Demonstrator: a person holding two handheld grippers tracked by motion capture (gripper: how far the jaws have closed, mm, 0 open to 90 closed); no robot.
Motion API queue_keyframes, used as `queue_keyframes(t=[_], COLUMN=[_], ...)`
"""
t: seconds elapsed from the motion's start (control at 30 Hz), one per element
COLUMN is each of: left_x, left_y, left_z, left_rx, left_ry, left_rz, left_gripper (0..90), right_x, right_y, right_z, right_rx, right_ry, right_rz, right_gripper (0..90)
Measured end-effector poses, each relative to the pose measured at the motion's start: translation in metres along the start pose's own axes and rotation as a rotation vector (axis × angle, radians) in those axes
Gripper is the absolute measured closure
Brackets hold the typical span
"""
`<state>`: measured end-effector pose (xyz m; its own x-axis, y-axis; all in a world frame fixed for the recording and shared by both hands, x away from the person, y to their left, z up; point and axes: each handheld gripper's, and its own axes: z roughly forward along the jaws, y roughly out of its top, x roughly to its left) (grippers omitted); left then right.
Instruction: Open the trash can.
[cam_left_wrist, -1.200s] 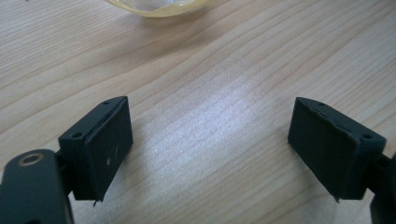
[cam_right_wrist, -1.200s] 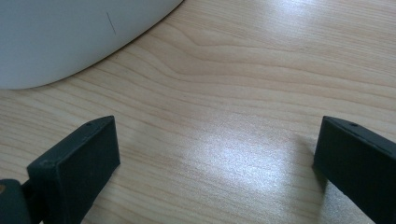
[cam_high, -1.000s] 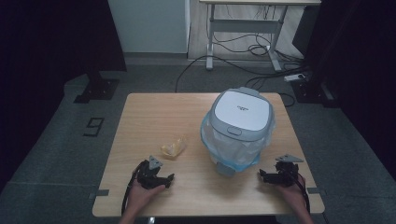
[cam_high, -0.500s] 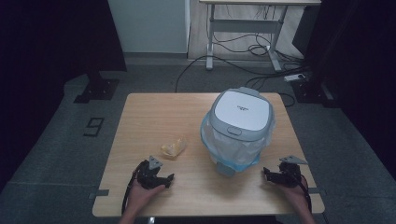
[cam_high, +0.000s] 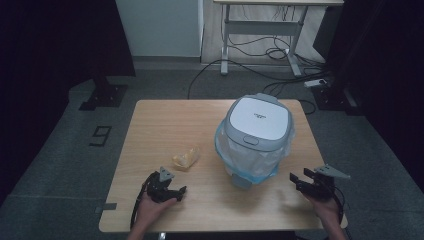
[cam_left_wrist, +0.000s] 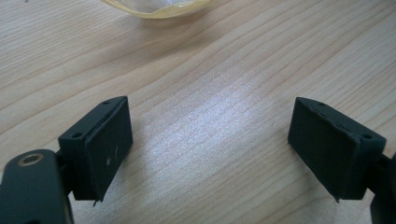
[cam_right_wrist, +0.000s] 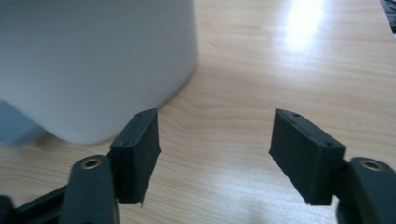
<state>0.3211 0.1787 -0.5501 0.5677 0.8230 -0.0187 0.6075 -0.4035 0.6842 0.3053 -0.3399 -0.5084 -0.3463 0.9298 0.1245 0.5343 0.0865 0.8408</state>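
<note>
Bin (cam_high: 257, 135) w/ liner on table (cam_high: 165, 120), left hand-held gripper (cam_high: 172, 192) jaws apart, right hand-held gripper (cam_high: 299, 181) closing, nothing between.

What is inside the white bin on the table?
A blue plastic bag lines the bin and hangs over its rim. The closed white lid covers the opening, so the contents stay hidden.

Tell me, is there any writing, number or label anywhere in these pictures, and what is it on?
"9": a pale marking on the dark floor, left of the table; it could also be read as a 6 from the other side.
Small dark print on the white lid of the bin: too small and blurred to read.
No writing on the yellow wrapper or the jaws.
</note>
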Motion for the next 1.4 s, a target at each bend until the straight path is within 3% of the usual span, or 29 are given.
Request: queue_keyframes(t=[0.37, 0.87, 1.1, 1.4], left_x=[0.0, -0.002, -0.002, -0.002], left_y=[0.0, -0.001, -0.001, -0.001], left_z=[0.0, -0.001, -0.001, -0.001], left_rx=[0.0, 0.001, -0.002, -0.001], left_ry=[-0.001, 0.005, 0.005, 0.005], left_rz=[0.001, -0.004, -0.007, -0.008], left_gripper=[13.7, 14.1, 14.1, 14.2], right_x=[0.004, 0.026, 0.035, 0.048], right_y=[0.014, 0.06, 0.087, 0.116], right_z=[-0.016, -0.044, -0.059, -0.066], right_rx=[-0.041, -0.148, -0.214, -0.236], right_ry=[0.079, 0.201, 0.24, 0.292], right_rz=[0.001, -0.026, -0.069, -0.103], right_gripper=[54.5, 85.8, 89.5, 89.7])
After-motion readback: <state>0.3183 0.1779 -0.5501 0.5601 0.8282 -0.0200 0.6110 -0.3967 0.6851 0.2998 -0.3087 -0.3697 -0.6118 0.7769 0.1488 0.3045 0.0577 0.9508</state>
